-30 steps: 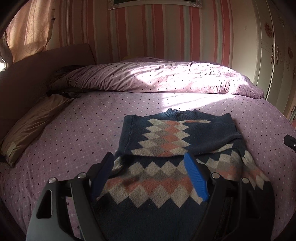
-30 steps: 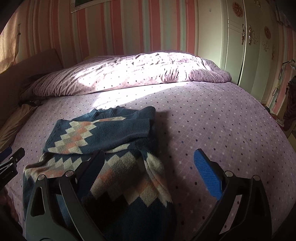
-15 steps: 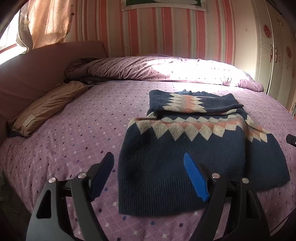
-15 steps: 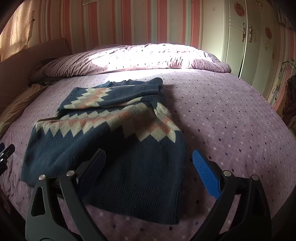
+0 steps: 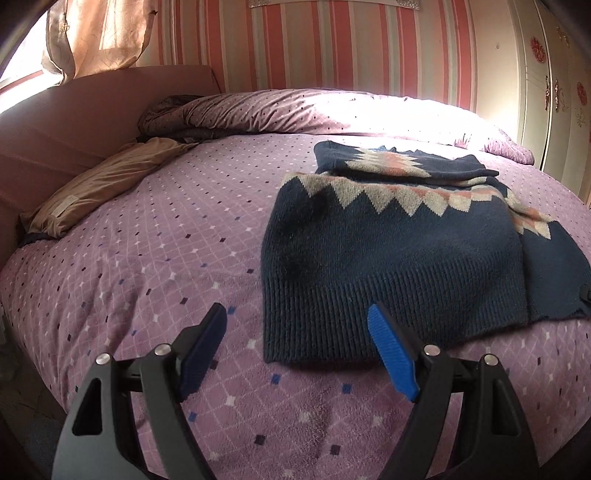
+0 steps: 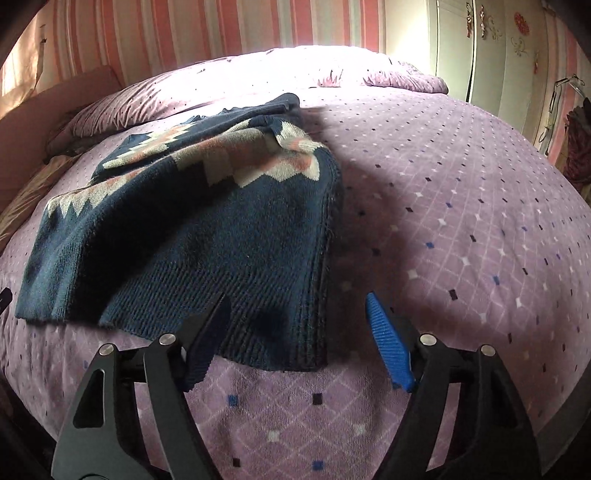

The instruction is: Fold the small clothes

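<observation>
Navy sweater (image 5: 391,254) lies partly folded, its collar seemingly tucked from sight.

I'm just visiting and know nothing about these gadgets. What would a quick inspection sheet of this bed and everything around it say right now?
Surface: bed cover, purple with a small diamond print, lit by sun at the far end.
Job's things: navy sweater with a zigzag band, lying flat, top part folded over, ribbed hem nearest the cameras.
Clutter: tan pillow at the left edge; rumpled duvet along the far side.
Grippers: left gripper open, holding nothing, near the hem's left corner; right gripper open, holding nothing, near the hem's right corner.
Cables: nothing seen.
Surroundings: striped wallpaper, curtain, white wardrobe.
</observation>
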Motion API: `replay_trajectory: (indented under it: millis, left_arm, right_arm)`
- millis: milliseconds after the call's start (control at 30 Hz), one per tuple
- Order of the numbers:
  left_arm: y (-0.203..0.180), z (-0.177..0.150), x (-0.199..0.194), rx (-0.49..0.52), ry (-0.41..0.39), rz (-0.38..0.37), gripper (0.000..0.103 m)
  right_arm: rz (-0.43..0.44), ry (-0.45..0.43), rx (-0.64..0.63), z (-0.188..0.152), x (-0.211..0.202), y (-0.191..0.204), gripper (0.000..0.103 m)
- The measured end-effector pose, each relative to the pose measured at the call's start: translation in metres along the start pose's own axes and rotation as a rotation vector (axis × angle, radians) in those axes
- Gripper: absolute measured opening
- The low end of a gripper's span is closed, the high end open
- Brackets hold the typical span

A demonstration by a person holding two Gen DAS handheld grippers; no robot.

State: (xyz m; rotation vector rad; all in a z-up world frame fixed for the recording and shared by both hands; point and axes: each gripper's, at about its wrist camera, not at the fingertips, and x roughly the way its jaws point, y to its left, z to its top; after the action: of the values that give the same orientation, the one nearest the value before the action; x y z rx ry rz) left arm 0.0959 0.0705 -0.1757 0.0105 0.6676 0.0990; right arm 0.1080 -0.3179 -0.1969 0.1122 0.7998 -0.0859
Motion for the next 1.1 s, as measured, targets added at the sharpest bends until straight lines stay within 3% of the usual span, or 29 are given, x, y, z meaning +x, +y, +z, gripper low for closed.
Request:
replay_trajectory:
  millis: [167,233,300,367,433,567,600,667,733,767,800,867,1000,1100]
  left_arm:
    - [0.001,-0.002,0.004,-0.006,0.003,0.004,0.08]
    - [0.001,-0.003,0.003,0.002,-0.003,0.001,0.081]
    - [0.001,-0.004,0.005,0.001,0.005,0.002,0.084]
    - [0.0,-0.005,0.005,0.004,0.009,0.005,0.084]
    - [-0.001,-0.005,0.006,0.007,0.01,0.009,0.084]
    - [0.0,-0.004,0.004,0.004,0.005,0.008,0.084]
    - [0.0,-0.003,0.004,0.003,0.006,0.008,0.084]
    - [0.0,-0.004,0.006,0.003,0.011,0.008,0.084]
    - [0.001,-0.005,0.01,-0.008,0.028,0.001,0.084]
    - [0.001,-0.006,0.013,-0.013,0.038,0.002,0.084]
    - [0.001,-0.006,0.013,-0.015,0.04,0.003,0.084]
    - [0.002,-0.006,0.011,-0.017,0.035,-0.003,0.084]
    - [-0.002,-0.007,0.017,-0.006,0.046,-0.062,0.086]
    - [-0.013,-0.007,0.032,0.003,0.089,-0.116,0.089]
  right_arm:
    - [0.044,0.008,0.032,0.0,0.013,-0.006,0.067]
    - [0.062,0.007,0.019,0.0,0.017,-0.005,0.053]
    - [0.086,0.018,0.011,-0.001,0.021,-0.004,0.023]
    - [0.084,0.013,0.003,-0.002,0.02,-0.004,0.009]
    - [0.08,-0.011,0.018,0.0,0.012,-0.009,0.007]
    - [-0.011,-0.109,0.064,0.012,-0.03,-0.041,0.006]
    - [-0.027,-0.104,0.062,0.013,-0.033,-0.049,0.005]
    - [-0.05,-0.011,0.018,0.007,-0.013,-0.055,0.005]
    - [-0.079,0.06,-0.03,-0.005,0.006,-0.054,0.011]
    - [-0.1,0.037,-0.047,-0.01,0.005,-0.052,0.026]
    - [-0.119,0.002,-0.046,-0.013,0.0,-0.052,0.059]
    - [-0.096,-0.063,0.002,-0.018,-0.012,-0.056,0.099]
    - [-0.041,-0.17,0.05,-0.021,-0.031,-0.066,0.1]
    - [-0.033,-0.184,0.063,-0.016,-0.03,-0.065,0.1]
